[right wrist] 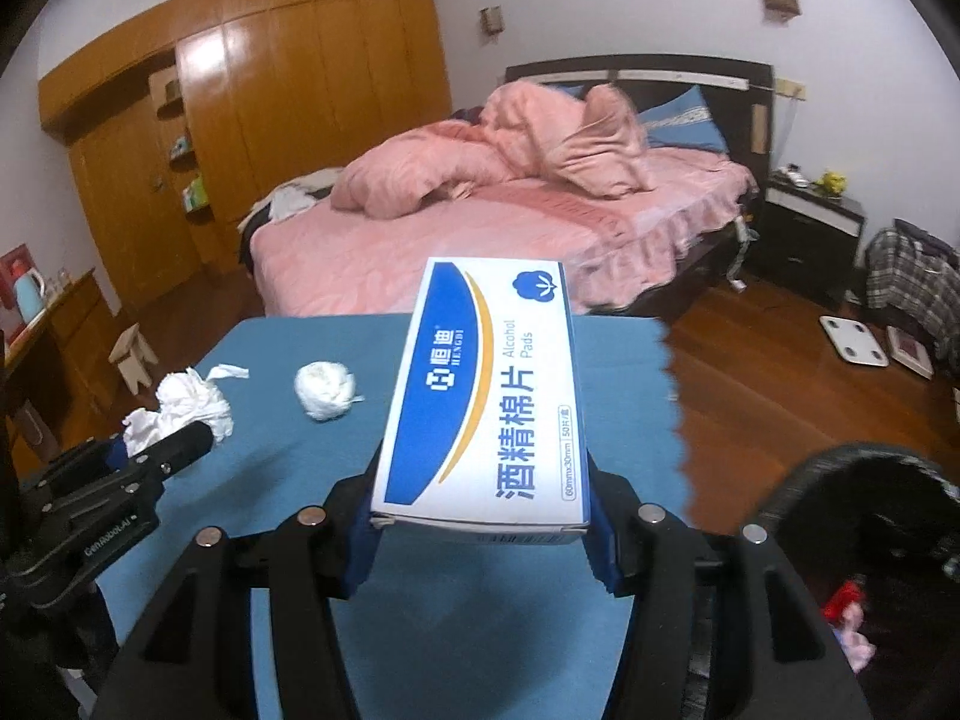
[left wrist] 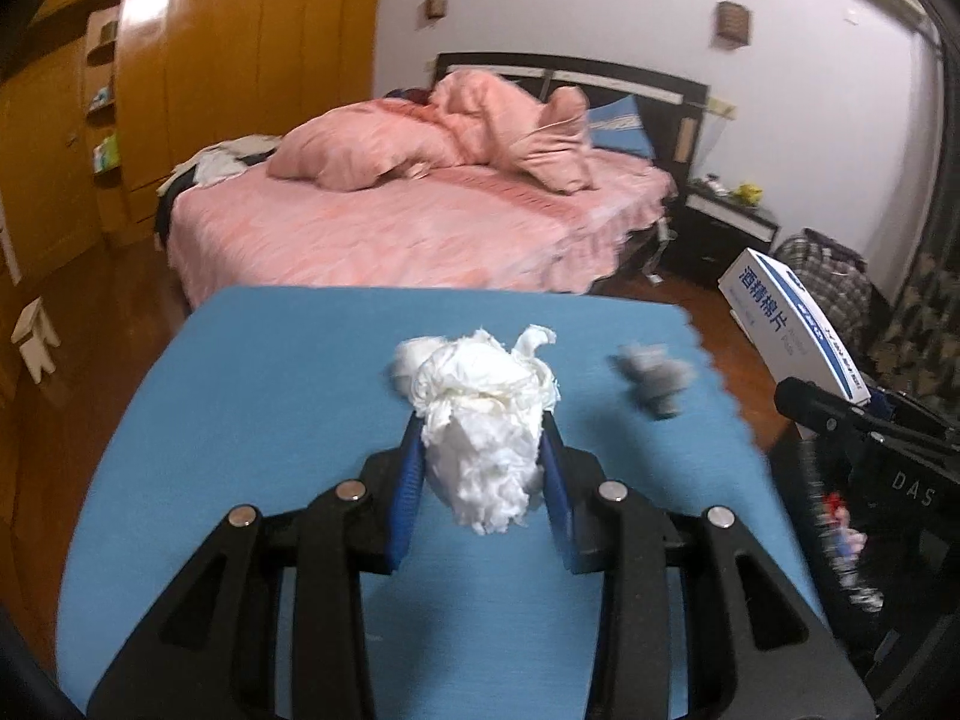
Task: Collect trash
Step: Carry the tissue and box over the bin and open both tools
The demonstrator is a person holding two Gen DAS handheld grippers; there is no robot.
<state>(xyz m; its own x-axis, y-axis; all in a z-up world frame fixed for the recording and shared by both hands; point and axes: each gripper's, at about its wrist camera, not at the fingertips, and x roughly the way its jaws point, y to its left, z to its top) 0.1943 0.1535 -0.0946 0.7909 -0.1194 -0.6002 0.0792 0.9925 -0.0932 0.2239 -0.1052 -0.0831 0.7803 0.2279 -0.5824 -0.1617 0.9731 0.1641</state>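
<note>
In the left wrist view my left gripper (left wrist: 480, 423) is shut on a crumpled white tissue wad (left wrist: 486, 444), held above the blue cloth-covered table (left wrist: 270, 420). A second white paper ball (right wrist: 324, 390) lies on the cloth behind it. A blurred grey scrap (left wrist: 651, 381) lies to the right. My right gripper (right wrist: 480, 480) is shut on a white-and-blue alcohol pads box (right wrist: 480, 384), lifted off the table. From the right wrist view the left gripper (right wrist: 129, 444) and its tissue (right wrist: 192, 402) show at the left.
A black bin (right wrist: 840, 480) with red and pink scraps inside stands at the table's right side. Beyond the table are a pink bed (right wrist: 480, 228), a wooden wardrobe (right wrist: 270, 90), a dark nightstand (right wrist: 804, 228) and a wooden floor (right wrist: 750, 372) with a white scale.
</note>
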